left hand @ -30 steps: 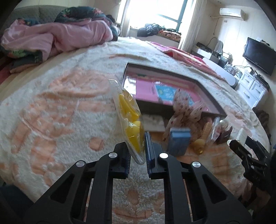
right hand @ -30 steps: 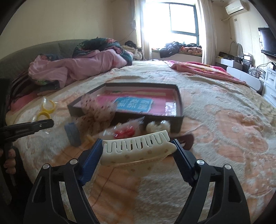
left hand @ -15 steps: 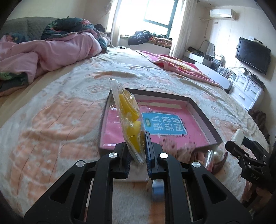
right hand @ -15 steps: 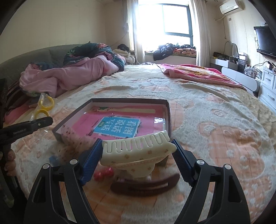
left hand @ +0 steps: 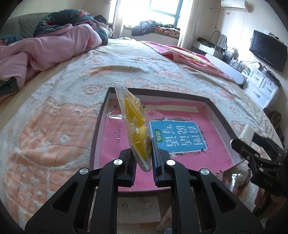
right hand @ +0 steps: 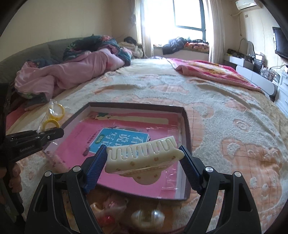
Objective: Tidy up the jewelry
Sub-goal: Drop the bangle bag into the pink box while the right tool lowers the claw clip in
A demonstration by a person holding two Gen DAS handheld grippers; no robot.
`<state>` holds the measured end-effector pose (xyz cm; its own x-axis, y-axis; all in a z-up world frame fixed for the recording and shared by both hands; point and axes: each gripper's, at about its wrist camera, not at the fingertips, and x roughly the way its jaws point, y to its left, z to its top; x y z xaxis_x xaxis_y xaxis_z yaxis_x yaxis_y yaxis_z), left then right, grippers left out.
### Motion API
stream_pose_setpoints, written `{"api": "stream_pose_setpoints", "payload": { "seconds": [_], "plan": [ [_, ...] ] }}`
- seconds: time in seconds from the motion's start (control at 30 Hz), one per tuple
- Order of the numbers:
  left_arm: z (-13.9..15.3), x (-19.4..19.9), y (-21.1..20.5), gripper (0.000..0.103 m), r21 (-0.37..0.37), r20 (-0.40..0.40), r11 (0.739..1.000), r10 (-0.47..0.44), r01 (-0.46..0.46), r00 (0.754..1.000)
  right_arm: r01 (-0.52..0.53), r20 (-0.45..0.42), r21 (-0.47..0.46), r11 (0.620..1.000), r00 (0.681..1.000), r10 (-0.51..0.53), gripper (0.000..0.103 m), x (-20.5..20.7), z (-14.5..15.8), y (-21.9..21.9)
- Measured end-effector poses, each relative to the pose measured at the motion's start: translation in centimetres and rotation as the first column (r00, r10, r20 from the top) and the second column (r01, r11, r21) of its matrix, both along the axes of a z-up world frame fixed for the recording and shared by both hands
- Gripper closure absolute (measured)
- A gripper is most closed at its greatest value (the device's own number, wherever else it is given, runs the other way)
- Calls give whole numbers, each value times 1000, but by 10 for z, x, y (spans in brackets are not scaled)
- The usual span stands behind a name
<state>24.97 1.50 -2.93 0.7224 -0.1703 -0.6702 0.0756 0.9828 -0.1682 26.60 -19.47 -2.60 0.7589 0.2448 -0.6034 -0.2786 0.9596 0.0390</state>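
Cream hair claw (right hand: 144, 158) between right tongs (right hand: 142, 162)

Pretty clearly someone's bedroom at home. There's a big bed (right hand: 225, 100) covered in a fuzzy cream-and-peach blanket, with a crumpled pink duvet (right hand: 72, 72) piled at the far side and a red patterned blanket (right hand: 212, 72) thrown over the other edge. A bright window (right hand: 189, 14) with curtains sits behind it, clothes heaped on the sill. An air conditioner (left hand: 234, 3) hangs high on the wall, a flat TV (left hand: 268, 50) is mounted above white drawers (left hand: 261, 86).
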Motion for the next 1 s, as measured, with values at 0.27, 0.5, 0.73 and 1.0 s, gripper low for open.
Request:
{"api": "stream_pose_setpoints", "payload": {
  "seconds": [0.27,0.5,0.73,1.0],
  "plan": [
    [-13,18,-3,95,18,-33,1000,-9,10,999,27,-56,-30,999,998,-29,26,26,-15,2],
    [-24,22,-5,94,36,-47,999,-2,4,999,27,-82,-36,999,996,-29,26,28,-30,0],
    [-26,17,-1,78,38,-41,999,15,-13,999,32,-75,-34,999,997,-34,25,25,-33,0],
    [-14,4,1,54,41,5,998,42,-42,999,22,-48,30,999,999,-21,16,16,-27,-9]
  ]
}}
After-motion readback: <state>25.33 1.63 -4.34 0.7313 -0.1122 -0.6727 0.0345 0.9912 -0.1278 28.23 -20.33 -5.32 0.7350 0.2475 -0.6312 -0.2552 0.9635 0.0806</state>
